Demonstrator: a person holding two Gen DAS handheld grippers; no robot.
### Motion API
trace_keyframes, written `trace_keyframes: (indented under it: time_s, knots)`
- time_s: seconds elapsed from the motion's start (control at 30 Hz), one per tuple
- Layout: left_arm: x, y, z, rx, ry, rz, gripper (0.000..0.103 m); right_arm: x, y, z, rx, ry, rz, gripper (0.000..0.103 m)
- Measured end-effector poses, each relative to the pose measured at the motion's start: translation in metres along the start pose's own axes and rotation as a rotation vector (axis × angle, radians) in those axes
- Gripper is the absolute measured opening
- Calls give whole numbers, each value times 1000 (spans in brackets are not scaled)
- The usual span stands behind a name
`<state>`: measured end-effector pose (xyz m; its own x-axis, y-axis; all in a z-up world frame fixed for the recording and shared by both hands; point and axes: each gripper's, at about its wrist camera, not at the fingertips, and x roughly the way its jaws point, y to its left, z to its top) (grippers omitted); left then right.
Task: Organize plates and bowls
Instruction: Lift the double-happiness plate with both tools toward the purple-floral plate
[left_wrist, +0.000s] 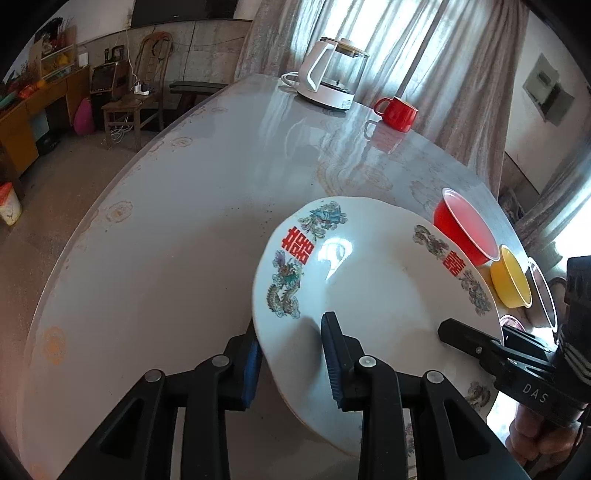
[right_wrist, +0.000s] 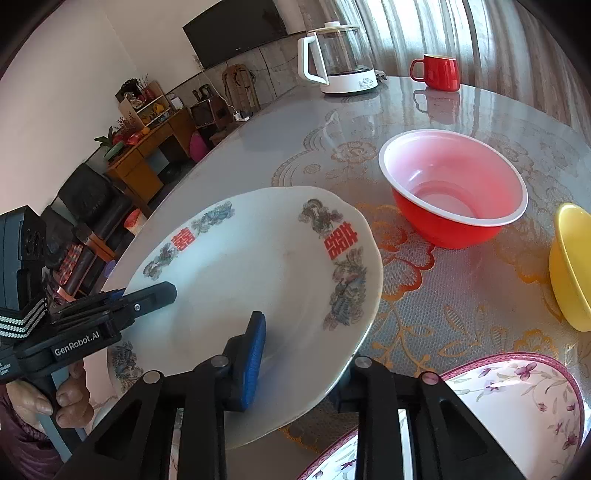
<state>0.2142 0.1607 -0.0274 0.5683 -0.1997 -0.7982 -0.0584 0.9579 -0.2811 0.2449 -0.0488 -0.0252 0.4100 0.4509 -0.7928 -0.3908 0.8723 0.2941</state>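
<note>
A white plate (left_wrist: 373, 280) with red characters and dragon patterns is held tilted above the table by both grippers. My left gripper (left_wrist: 291, 365) is shut on its left rim, one finger above and one below. My right gripper (right_wrist: 299, 354) is shut on the opposite rim of the white plate (right_wrist: 258, 266); it also shows in the left wrist view (left_wrist: 476, 343). A red bowl (right_wrist: 454, 188), a yellow bowl (right_wrist: 570, 269) and a floral plate with a pink rim (right_wrist: 517, 398) sit on the table to the right.
The round table (left_wrist: 166, 229) has a glossy patterned cover. A white electric kettle (left_wrist: 332, 74) and a red mug (left_wrist: 397, 112) stand at its far side. Chairs, a cabinet and curtains lie beyond the table edge.
</note>
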Motion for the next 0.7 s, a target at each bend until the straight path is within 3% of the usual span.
trace_keyframes:
  time_s: [0.23, 0.4, 0.7]
  knots:
    - [9, -4, 22, 20, -12, 1, 43, 4, -6, 1, 22, 15, 6, 26]
    - [13, -9, 23, 81, -13, 40, 39, 3, -4, 1, 0, 14, -6, 28]
    - [5, -8, 9, 88, -9, -23, 33, -6, 2, -4, -34, -19, -25, 27]
